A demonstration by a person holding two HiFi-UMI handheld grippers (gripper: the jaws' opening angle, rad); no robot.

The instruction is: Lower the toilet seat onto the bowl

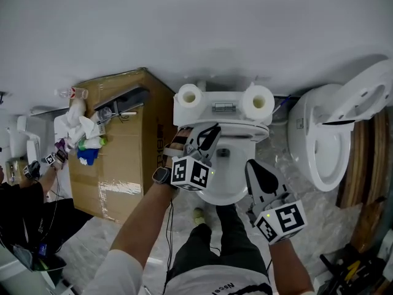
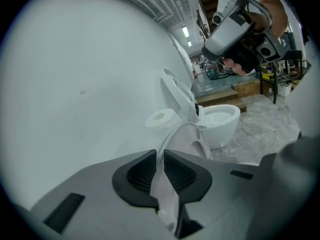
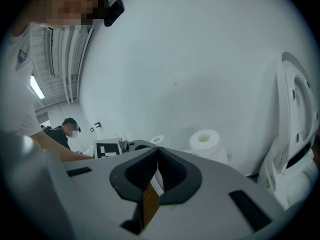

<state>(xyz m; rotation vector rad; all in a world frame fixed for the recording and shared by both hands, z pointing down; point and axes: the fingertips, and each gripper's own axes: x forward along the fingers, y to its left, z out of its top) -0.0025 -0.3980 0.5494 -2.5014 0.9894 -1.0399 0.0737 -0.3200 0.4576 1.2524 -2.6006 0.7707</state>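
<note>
At the toilet against the white wall, the left gripper (image 2: 160, 159) is clenched on the rim of the toilet seat (image 2: 199, 134), with a thin white edge pinched between its pads. Seat stands tilted, off the bowl (image 1: 224, 192), its hinge end back at the tank (image 1: 224, 109). How far it leans I cannot tell. Its long axis runs from the tank toward the person, so the bowl lies below and nearer the person than the grip. Judged move: swing the held edge down and toward the body, slowly, so the seat does not drop. Right gripper (image 3: 158, 154) has its jaws together on nothing. It hangs off the bowl's right side, apart from the seat. Left hand is the nearer one. Two paper rolls (image 1: 189, 95) sit on the tank.
</note>
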